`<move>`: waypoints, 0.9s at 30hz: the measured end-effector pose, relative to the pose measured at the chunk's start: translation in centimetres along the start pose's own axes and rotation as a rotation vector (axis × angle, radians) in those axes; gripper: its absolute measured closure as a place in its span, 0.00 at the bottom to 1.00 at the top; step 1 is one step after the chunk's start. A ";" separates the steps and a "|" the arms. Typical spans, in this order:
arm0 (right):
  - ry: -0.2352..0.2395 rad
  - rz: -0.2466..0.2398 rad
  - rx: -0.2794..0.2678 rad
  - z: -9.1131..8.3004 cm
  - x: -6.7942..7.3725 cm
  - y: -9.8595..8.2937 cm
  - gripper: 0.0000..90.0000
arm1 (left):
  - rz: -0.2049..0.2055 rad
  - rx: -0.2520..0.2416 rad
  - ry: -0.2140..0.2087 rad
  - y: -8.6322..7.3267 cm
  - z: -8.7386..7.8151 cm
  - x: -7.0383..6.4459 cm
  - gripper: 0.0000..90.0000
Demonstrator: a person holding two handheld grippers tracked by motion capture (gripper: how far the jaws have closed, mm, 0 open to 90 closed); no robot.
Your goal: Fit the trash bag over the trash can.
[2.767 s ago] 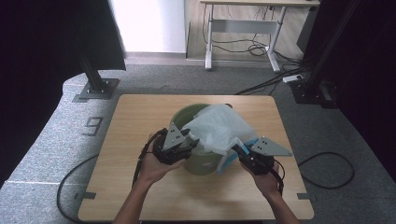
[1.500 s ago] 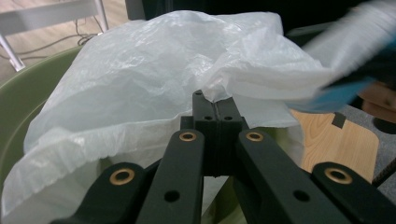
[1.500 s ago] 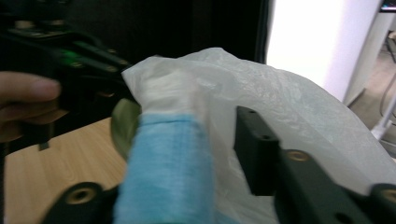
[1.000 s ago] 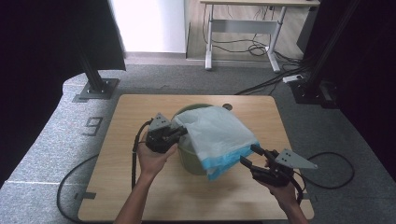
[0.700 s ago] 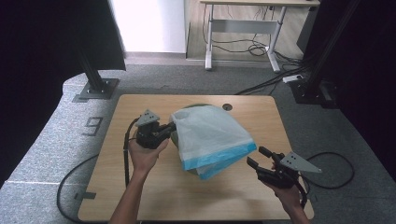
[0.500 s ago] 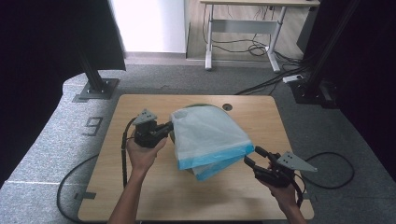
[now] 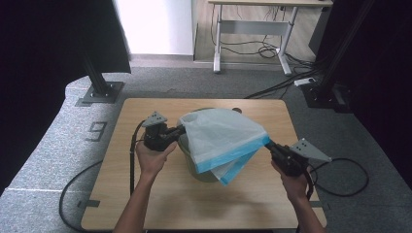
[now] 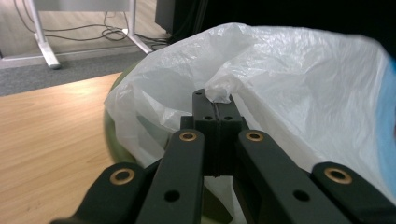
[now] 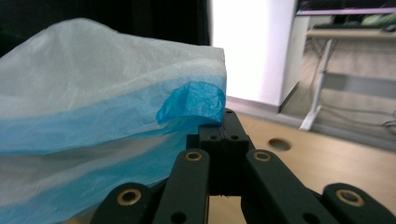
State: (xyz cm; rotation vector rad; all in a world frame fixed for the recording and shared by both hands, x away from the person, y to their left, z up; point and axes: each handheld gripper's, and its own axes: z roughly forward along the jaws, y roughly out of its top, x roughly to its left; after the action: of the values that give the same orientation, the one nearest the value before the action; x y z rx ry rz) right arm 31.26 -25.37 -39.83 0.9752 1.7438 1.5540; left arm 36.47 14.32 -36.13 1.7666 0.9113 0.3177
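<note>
A white plastic bag (image 7: 221, 136) with a blue band along its edge is stretched over a green bin (image 7: 206, 174) at the table's middle. My left gripper (image 7: 182, 129) is shut on the bag's white left corner, and the left gripper view has that pinched plastic (image 8: 219, 93) at the jaw tips. My right gripper (image 7: 268, 144) is shut on the blue edge at the bag's right corner; the blue fold (image 9: 194, 105) sits bunched above the closed jaws. The bin's rim (image 8: 114, 88) peeks out under the plastic.
The wooden table (image 7: 145, 194) has a round hole (image 9: 279, 144) near its far edge. Cables trail from both grippers over the table sides. A desk frame (image 7: 252, 43) and black stands (image 7: 99, 90) are on the grey floor beyond.
The right gripper has come up from the table's right front and shut on the bag's blue corner. The left gripper pulled its corner leftward, so the bag is spread wider.
</note>
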 end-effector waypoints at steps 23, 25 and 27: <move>-0.096 0.003 0.012 0.5 -3.0 1.9 0.98 | 0.128 -0.010 -0.104 0.4 -4.9 -1.2 0.53; -0.088 -0.003 0.024 0.6 -2.8 1.7 0.98 | 0.142 -0.013 -0.098 1.1 -4.4 -2.2 0.50; -0.081 -0.009 0.039 0.8 -2.4 1.4 0.98 | 0.153 -0.011 -0.093 1.3 -4.0 -2.6 0.48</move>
State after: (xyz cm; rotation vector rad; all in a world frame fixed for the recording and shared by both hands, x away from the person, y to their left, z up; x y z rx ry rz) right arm 33.39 -26.92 -38.64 1.0338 1.7250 1.4596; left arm 32.83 15.05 -32.81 1.8300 0.7085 0.3349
